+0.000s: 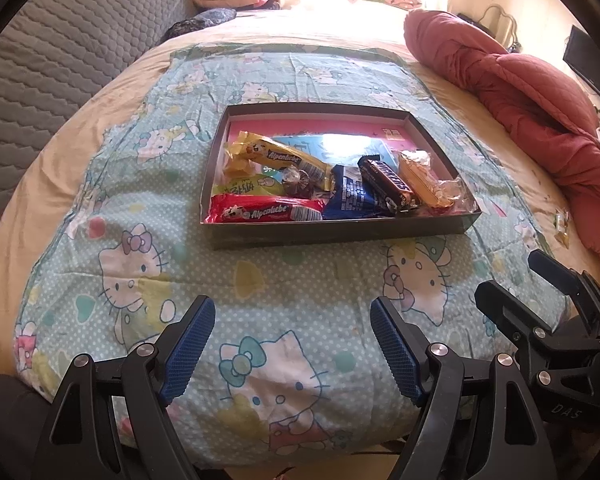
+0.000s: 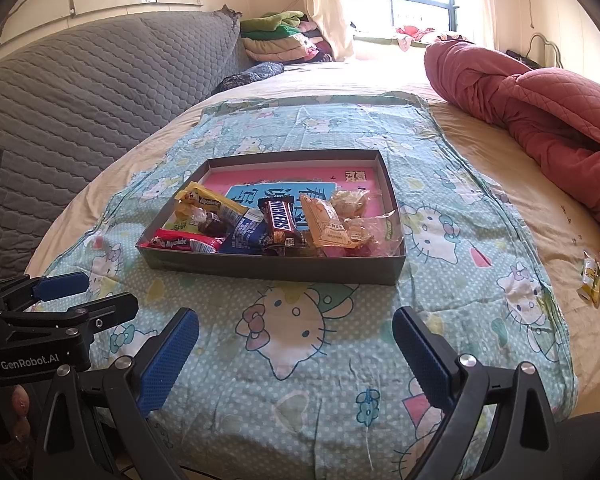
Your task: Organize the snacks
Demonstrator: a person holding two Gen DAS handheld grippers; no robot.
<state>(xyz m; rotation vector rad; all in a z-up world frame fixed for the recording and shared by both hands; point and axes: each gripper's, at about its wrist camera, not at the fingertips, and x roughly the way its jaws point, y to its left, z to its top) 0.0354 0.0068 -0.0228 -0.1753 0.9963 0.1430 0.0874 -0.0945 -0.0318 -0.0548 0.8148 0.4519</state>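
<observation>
On the cartoon-cat bedspread we see the snack-filled box ahead, both our left gripper and right gripper spread empty, perhaps a candy lying apart.

The box looks like matt grey card. The snacks have shiny, crinkly plastic wrappers. The sheet is soft printed cloth. The red blanket and the grey cover are quilted cloth. The tool pads are bumpy blue rubber on black plastic.
</observation>
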